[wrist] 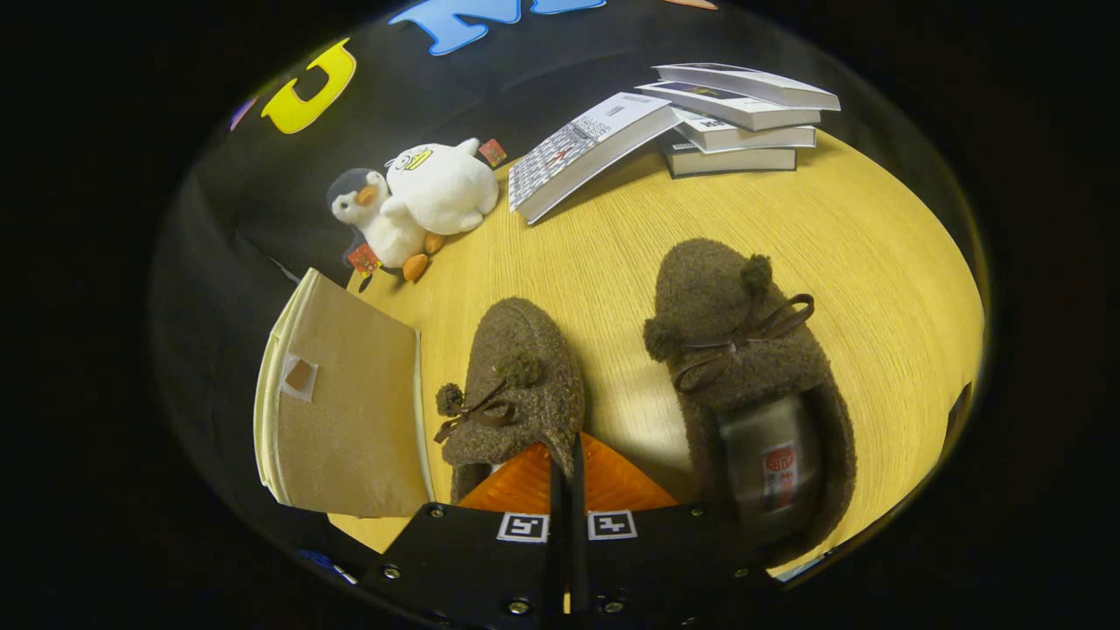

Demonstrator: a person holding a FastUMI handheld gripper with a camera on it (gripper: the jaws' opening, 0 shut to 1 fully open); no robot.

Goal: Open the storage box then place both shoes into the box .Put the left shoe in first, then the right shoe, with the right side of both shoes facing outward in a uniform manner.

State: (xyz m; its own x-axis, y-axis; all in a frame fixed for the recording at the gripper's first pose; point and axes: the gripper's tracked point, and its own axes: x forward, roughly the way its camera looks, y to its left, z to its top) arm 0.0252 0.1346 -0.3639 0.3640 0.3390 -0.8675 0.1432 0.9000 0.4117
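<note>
Two brown fuzzy shoes with pompom bows lie on the wooden table (857,245), toes pointing away from me. My gripper (565,464) is shut, its fingers pinching the thin side wall at the heel opening of the shoe nearer the box (516,376). The other shoe (744,367) lies just to the right of the fingers, its grey insole with a red label showing. A beige fabric storage box (341,411) stands left of the held shoe, close beside it, with a small tab window on the face I see. I cannot tell whether the box is open.
Beyond the shoes, a plush penguin (372,214) and a white plush toy (442,188) sit by the booth wall. A leaning book (586,153) rests against a stack of books (739,118) at the far side. Bare tabletop lies between the shoes and the books.
</note>
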